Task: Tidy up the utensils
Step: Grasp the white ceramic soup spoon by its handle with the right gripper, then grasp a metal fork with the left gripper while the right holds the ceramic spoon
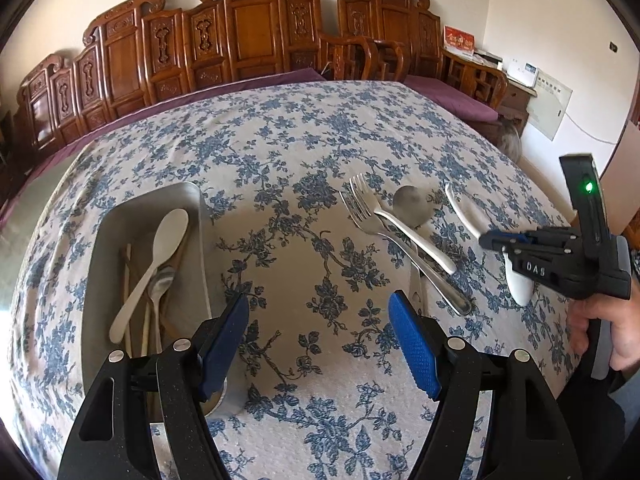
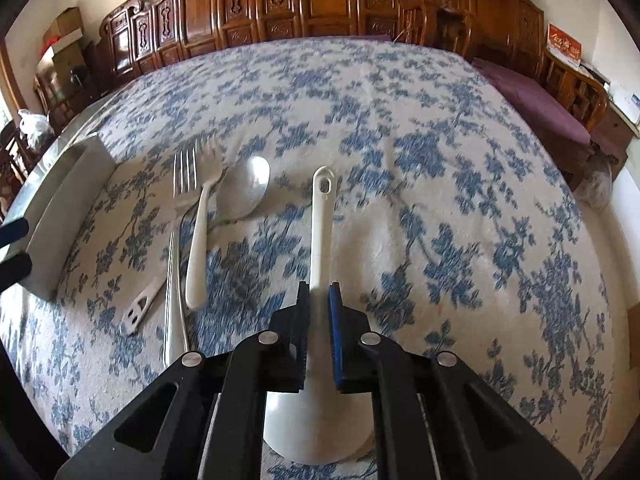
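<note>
A grey tray (image 1: pixel 100 248) at the left of the table holds a white spoon (image 1: pixel 154 264), a metal spoon and chopsticks. My left gripper (image 1: pixel 320 340) is open and empty, just right of the tray. A metal fork (image 1: pixel 400 240), a white-handled fork (image 2: pixel 196 248) and a metal spoon (image 2: pixel 246 190) lie together on the cloth. My right gripper (image 2: pixel 319 296) is shut on the handle of a white rice paddle (image 2: pixel 322 224), whose blade lies under the gripper; it also shows in the left wrist view (image 1: pixel 490 240).
The table has a blue floral cloth (image 1: pixel 320 140). A small white utensil handle end (image 2: pixel 140 306) lies by the metal fork. Carved wooden benches (image 1: pixel 240 40) with purple cushions stand behind the table. The tray's wall (image 2: pixel 60 220) is at the far left.
</note>
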The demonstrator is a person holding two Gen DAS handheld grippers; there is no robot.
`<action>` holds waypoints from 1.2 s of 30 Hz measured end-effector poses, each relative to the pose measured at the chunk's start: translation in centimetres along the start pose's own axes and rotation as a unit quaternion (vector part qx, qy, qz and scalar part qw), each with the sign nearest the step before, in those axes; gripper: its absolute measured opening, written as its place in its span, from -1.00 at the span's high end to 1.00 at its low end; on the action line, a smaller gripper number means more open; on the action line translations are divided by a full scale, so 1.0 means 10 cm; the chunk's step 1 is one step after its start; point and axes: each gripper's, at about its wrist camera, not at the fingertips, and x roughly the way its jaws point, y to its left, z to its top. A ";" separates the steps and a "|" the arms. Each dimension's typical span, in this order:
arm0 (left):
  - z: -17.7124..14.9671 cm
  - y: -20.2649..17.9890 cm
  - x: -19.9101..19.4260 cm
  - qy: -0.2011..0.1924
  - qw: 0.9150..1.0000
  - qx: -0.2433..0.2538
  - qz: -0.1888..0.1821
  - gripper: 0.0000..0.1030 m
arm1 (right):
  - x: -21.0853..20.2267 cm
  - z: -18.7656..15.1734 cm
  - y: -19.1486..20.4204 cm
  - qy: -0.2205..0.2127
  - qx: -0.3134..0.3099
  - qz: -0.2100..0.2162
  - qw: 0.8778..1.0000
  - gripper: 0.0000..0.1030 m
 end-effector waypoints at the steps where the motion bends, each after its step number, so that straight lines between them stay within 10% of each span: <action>1: 0.01 -0.01 0.02 0.002 1.000 0.001 0.001 -0.34 | -0.01 0.02 -0.01 -0.005 0.002 0.000 1.000 0.79; 13: 0.26 -0.37 0.45 0.031 0.999 0.016 0.010 -0.33 | -0.01 0.15 -0.05 -0.030 0.010 0.019 0.999 0.79; 36: 0.51 -0.60 1.17 0.093 0.995 -0.023 0.012 0.56 | -0.12 0.17 -0.21 -0.051 0.050 0.050 0.996 0.79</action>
